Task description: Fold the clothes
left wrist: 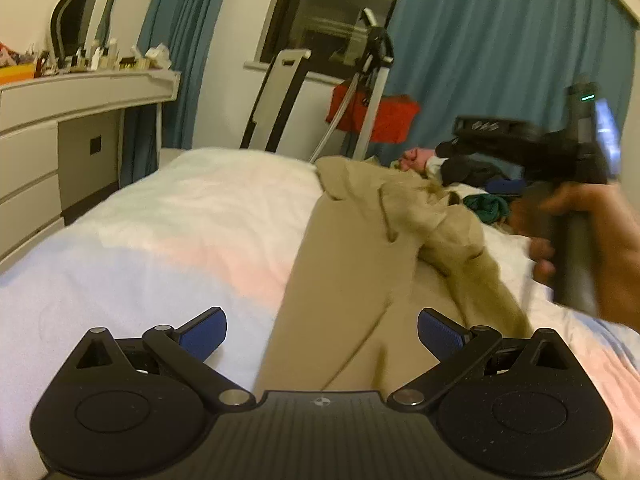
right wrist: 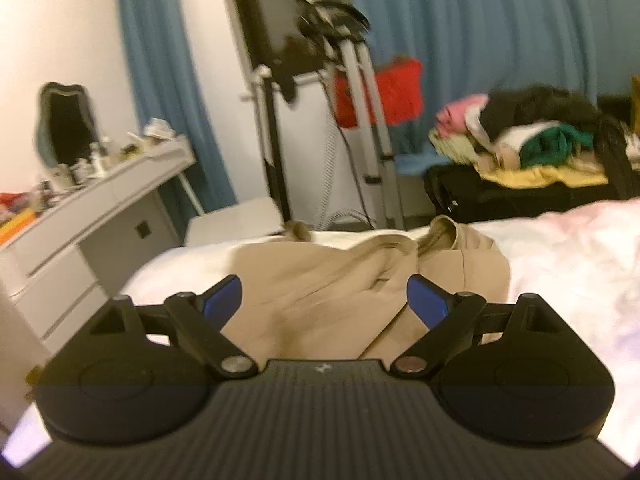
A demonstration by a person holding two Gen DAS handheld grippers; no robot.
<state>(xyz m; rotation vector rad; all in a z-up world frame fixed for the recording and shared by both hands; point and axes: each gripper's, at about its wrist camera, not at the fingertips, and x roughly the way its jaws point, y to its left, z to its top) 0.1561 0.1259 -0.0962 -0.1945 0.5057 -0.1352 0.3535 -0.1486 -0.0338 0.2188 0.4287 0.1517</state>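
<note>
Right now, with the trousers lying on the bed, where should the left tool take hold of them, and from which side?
Take the flat leg edge of the trousers nearest the left tool, coming from the near side of the bed. That part lies smooth and single, so the tool can probably slide around it; the far end is bunched and harder to pinch cleanly.
</note>
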